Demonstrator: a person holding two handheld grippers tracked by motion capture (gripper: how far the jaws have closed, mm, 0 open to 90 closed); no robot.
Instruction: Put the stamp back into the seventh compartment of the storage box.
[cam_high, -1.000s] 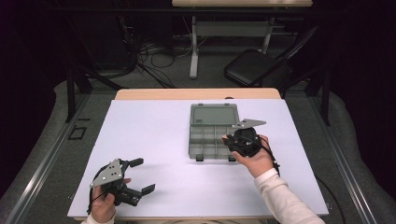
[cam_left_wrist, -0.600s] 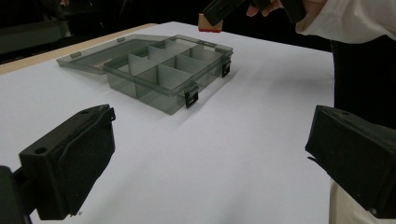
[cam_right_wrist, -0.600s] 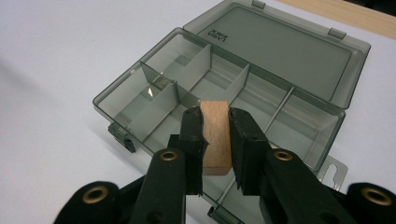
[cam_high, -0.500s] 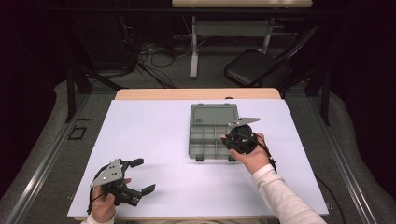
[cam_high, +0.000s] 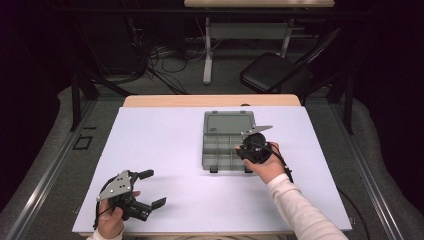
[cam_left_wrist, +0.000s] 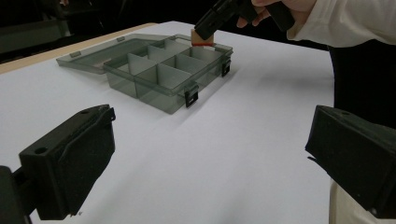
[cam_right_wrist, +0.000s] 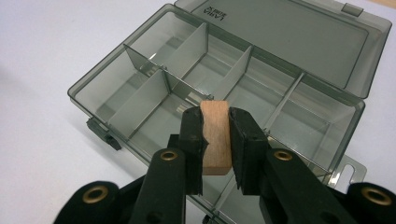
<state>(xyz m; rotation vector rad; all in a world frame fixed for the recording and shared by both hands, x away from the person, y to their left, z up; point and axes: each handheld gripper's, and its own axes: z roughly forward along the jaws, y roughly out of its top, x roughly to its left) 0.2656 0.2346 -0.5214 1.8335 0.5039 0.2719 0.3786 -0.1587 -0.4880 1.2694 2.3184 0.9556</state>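
Over the organizer box (cam_right_wrist: 322, 60), right of centre in the high view: wooden block (cam_right_wrist: 216, 135) pinched between the pads of the right gripper (cam_right_wrist: 216, 136).

Held upright above a near compartment at the box's right end, clear of the dividers, lid lying open flat behind toward the top of the frame. Seen from the left gripper view at upper centre, block (cam_left_wrist: 202, 37) just over the box's far corner. At lower left of the high view, left gripper (cam_high: 148, 189) resting on the white table (cam_high: 165, 145), jaws spread wide, holding nothing.
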